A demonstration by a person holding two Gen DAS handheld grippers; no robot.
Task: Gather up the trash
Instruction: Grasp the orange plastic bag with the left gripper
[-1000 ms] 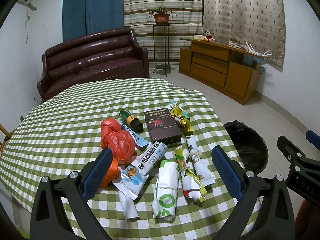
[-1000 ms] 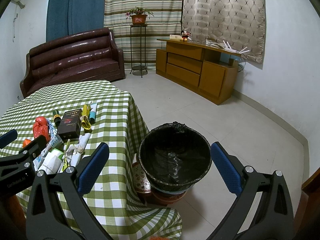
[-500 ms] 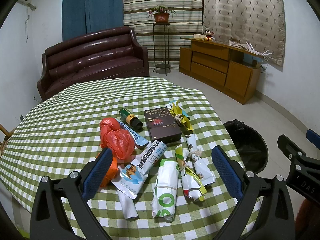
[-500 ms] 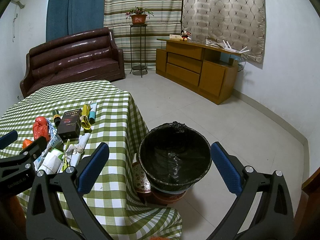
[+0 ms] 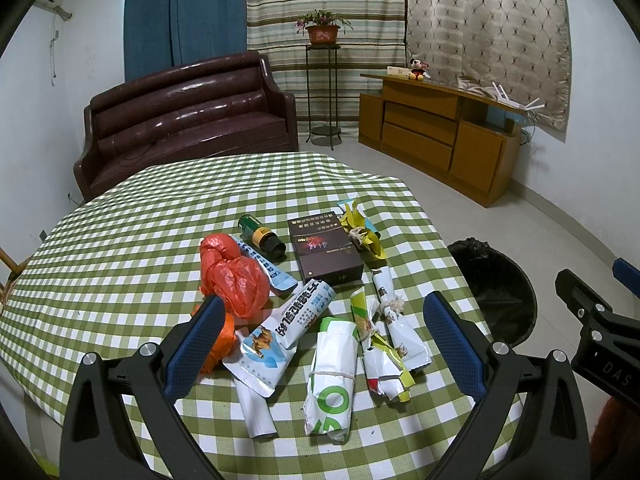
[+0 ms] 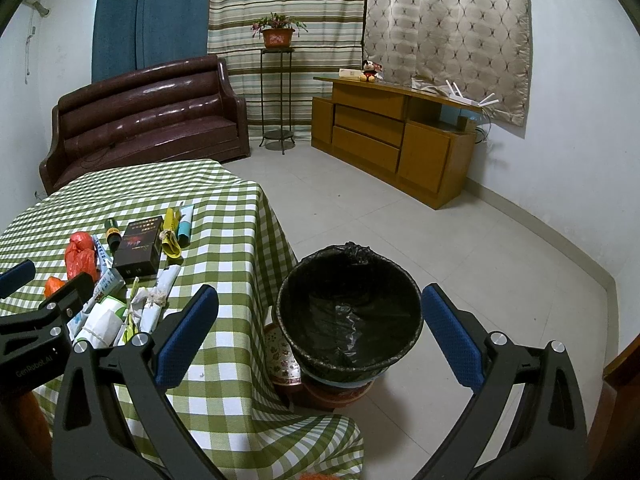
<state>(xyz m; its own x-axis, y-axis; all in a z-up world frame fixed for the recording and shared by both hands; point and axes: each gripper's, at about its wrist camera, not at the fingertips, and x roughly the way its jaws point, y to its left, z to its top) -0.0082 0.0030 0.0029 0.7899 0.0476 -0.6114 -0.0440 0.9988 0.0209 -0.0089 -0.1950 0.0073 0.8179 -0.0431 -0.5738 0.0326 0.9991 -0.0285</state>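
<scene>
Trash lies on a green checked table (image 5: 120,240): a red plastic bag (image 5: 234,276), a dark box (image 5: 326,250), a green bottle (image 5: 260,236), a blue-and-white wrapper (image 5: 284,328), a rolled white-and-green bag (image 5: 332,376) and yellow wrappers (image 5: 362,232). My left gripper (image 5: 320,344) hovers open just above the nearest wrappers, holding nothing. My right gripper (image 6: 316,328) is open and empty over the black-lined trash bin (image 6: 350,308), which stands on the floor beside the table (image 6: 224,240).
A brown sofa (image 5: 184,120) stands behind the table. A plant stand (image 5: 324,92) and a wooden cabinet (image 5: 436,136) line the far wall. The bin (image 5: 494,284) rests on a patterned base (image 6: 284,356). Tiled floor spreads to the right.
The left wrist view has shifted very slightly; the trash sits a touch higher in it. The right gripper and bin have not visibly moved.
</scene>
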